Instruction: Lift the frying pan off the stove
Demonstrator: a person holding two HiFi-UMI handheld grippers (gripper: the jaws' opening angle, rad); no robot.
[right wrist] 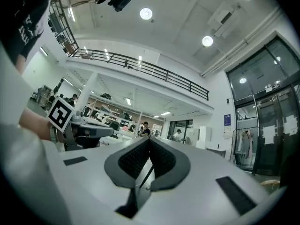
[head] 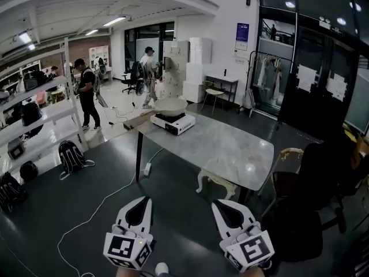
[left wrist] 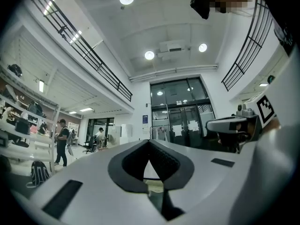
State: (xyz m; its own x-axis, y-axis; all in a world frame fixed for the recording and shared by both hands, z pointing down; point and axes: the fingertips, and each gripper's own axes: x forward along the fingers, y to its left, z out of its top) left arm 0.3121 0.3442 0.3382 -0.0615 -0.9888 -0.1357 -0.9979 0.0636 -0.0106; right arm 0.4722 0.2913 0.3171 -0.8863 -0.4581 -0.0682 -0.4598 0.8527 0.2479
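Note:
A pale frying pan (head: 170, 105) sits on a white portable stove (head: 172, 122) at the far left end of a marble-topped table (head: 222, 152). Both grippers are held low and close to me, well short of the table. My left gripper (head: 140, 204) is shut with nothing in it, and my right gripper (head: 225, 208) is shut and empty too. In the left gripper view the jaw tips (left wrist: 149, 141) meet, with only the room beyond. In the right gripper view the tips (right wrist: 150, 139) also meet; neither gripper view shows the pan clearly.
A dark chair (head: 314, 195) stands at the table's near right. A cable (head: 104, 203) runs across the grey floor from the table leg. Shelving (head: 40, 126) with bags lines the left. People (head: 87, 94) stand in the background. Glass doors (head: 317, 79) at right.

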